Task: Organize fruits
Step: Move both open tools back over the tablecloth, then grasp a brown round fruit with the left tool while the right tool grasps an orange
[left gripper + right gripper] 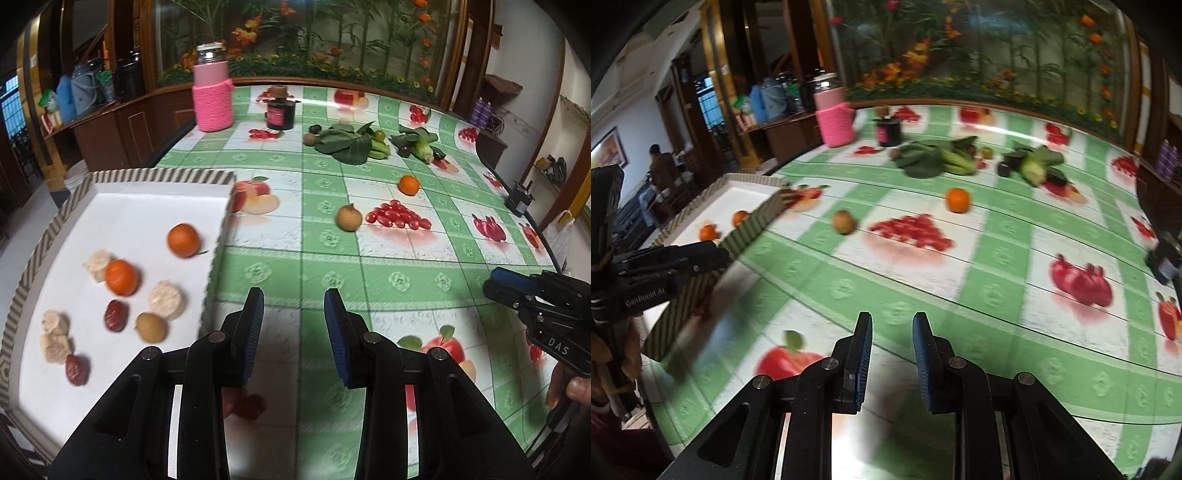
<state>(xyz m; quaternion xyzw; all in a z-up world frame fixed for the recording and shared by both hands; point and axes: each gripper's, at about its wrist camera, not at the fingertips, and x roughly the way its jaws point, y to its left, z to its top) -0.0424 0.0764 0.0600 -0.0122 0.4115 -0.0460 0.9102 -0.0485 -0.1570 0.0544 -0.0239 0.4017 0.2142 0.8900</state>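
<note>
The left gripper (pixel 294 295) hovered just beside the white tray (pixel 147 206), its jaws apart and nothing between them. The right gripper (pixel 892 317) hung over the tablecloth (pixel 979 280) nearer the table's edge, jaws likewise apart and empty. Two loose fruits lay out on the cloth, well apart from the tray: an orange (pixel 409 185) and a small brown fruit (pixel 348 218), possibly a longan, though blur made it hard to name. In the tray sat two more oranges (pixel 183 240), red dates (pixel 116 315) and pale chunks.

The orange looked light, round and firm with a slightly slick peel, likely to roll if nudged; a grip across its widest middle would suit. The brown fruit seemed lighter, thin-skinned, needing a gentler squeeze.
</note>
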